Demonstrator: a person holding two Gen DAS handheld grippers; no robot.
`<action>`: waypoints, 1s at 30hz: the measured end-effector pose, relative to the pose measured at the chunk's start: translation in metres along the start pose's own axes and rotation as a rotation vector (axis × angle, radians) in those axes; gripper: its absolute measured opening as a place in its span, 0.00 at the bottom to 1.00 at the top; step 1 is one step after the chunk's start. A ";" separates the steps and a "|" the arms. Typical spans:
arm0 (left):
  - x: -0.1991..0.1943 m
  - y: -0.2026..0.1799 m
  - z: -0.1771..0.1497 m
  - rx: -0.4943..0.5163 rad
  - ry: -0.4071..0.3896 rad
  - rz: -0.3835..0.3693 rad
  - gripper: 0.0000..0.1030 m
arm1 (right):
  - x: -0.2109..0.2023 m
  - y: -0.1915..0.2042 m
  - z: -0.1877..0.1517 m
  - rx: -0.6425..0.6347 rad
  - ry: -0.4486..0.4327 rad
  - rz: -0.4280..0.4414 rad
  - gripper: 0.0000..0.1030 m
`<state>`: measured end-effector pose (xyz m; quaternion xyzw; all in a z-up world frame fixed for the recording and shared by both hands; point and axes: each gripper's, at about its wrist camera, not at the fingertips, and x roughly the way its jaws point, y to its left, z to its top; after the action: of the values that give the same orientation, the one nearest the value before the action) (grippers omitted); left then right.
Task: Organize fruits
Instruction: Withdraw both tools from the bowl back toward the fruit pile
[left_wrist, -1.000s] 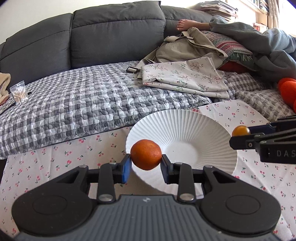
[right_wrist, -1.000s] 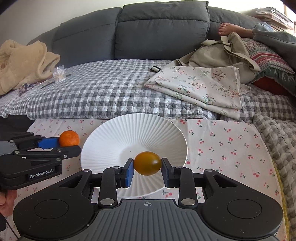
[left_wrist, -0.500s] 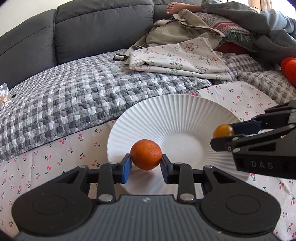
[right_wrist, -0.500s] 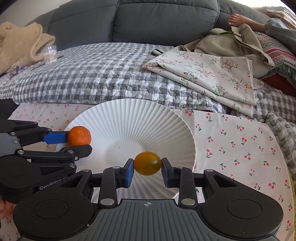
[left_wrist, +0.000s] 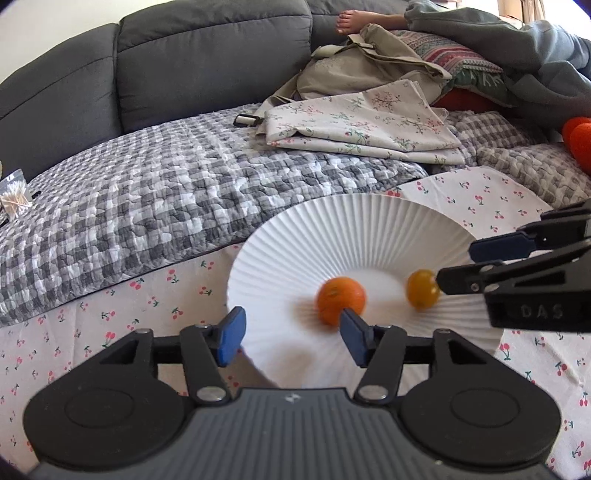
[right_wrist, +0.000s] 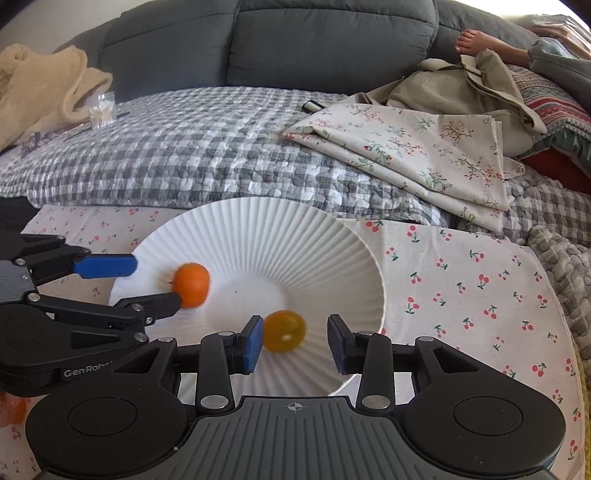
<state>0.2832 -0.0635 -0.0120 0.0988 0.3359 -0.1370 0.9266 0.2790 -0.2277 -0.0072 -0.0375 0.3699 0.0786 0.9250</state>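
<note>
L wrist view: 1 white plate (left_wrist: 332, 229), round, ribbed like a fan, on cherry-print cloth (left_wrist: 122, 321). 2 fruits in it: 1 orange mandarin (left_wrist: 338, 297), blurred, nr plate centre, partly behind the R-side pad; 1 smaller yellow-amber tomato (left_wrist: 422, 288) just beside it, round, glossy. Left gripper (left_wrist: 291, 334) jaws opening, wide apart, nothing pressed betw. blue pads. Right gripper (left_wrist: 469, 262) enters from R edge, cut off; lower finger tip close to tomato, contact unclear. Grey-white check quilt (left_wrist: 166, 199), puckered; folded floral cloth (left_wrist: 365, 122); dark grey sofa back (left_wrist: 207, 59). 2 red-orange round things (left_wrist: 580, 138) at R edge, cut off, unidentifiable.

R wrist view: same plate (right_wrist: 258, 225), 2 fruits. Tomato (right_wrist: 284, 330) blurred, betw. right gripper (right_wrist: 295, 343) pads, up against the L-side pad, gap to the other; jaws opening, no squeeze. Mandarin (right_wrist: 191, 284) in plate's L part, next to left gripper (right_wrist: 153, 282) lower finger tip; jaws apart, released. Clear box of cotton swabs (right_wrist: 102, 110) on quilt (right_wrist: 184, 147), beige fleece (right_wrist: 40, 85) behind. Bare foot (right_wrist: 467, 40) on sofa top R, rest of person hidden under cloth.
</note>
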 end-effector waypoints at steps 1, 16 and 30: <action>-0.003 0.003 0.001 -0.007 -0.005 -0.003 0.59 | -0.003 -0.005 0.001 0.018 -0.006 -0.002 0.37; -0.058 0.031 -0.012 -0.087 0.029 0.009 0.61 | -0.059 -0.026 -0.006 0.168 -0.010 0.057 0.61; -0.160 0.048 -0.058 -0.242 0.029 0.071 0.90 | -0.156 0.009 -0.042 0.215 -0.042 0.144 0.89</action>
<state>0.1459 0.0278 0.0526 0.0001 0.3595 -0.0613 0.9311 0.1374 -0.2427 0.0701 0.0900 0.3583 0.1055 0.9233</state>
